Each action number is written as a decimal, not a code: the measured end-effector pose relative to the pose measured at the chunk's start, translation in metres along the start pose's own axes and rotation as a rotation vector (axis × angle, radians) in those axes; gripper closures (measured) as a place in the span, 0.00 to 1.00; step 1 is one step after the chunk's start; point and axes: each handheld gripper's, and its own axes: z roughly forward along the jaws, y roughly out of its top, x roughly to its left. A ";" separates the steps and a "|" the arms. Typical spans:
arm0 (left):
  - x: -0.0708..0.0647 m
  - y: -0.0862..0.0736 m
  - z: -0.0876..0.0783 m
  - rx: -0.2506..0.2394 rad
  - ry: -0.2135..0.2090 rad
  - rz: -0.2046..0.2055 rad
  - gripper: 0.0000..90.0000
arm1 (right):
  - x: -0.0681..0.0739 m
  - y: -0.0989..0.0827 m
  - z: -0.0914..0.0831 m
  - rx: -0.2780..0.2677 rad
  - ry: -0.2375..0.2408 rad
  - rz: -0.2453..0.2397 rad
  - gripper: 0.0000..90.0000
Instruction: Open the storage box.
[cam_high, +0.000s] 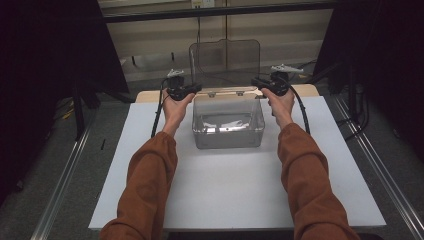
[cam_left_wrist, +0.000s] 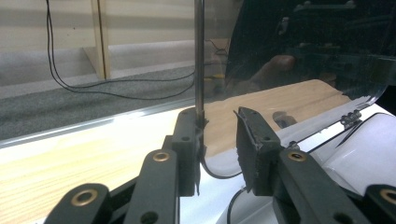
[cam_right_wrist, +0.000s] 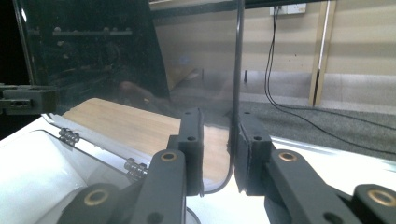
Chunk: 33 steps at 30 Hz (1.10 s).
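Lid-handling is the step in hand: the clear box (cam_high: 228, 122) is sitting mid-table on the white board (cam_high: 240, 192), its hinged lid (cam_high: 225, 62) standing upright at the back. On the left, the left gripper (cam_high: 192, 89) is pinching the lid's left edge, one jaw pressing the pane, the other nearly touching. On the right, the right gripper (cam_high: 257, 82) is clamping the opposite edge, jaws close together around it. Judging by this, the next move is calling for both hands swinging the lid evenly about its hinges (cam_right_wrist: 133, 165), without twisting the thin plastic.
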 end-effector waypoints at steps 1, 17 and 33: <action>0.000 0.000 0.000 0.002 0.003 0.001 0.78 | 0.000 0.000 0.001 0.002 -0.005 0.005 0.82; -0.001 0.005 0.002 0.038 0.021 -0.014 0.78 | 0.000 0.008 0.004 0.063 -0.020 0.042 0.82; -0.004 0.008 0.007 0.085 0.056 -0.032 0.71 | -0.001 0.008 0.010 0.087 -0.032 0.102 0.79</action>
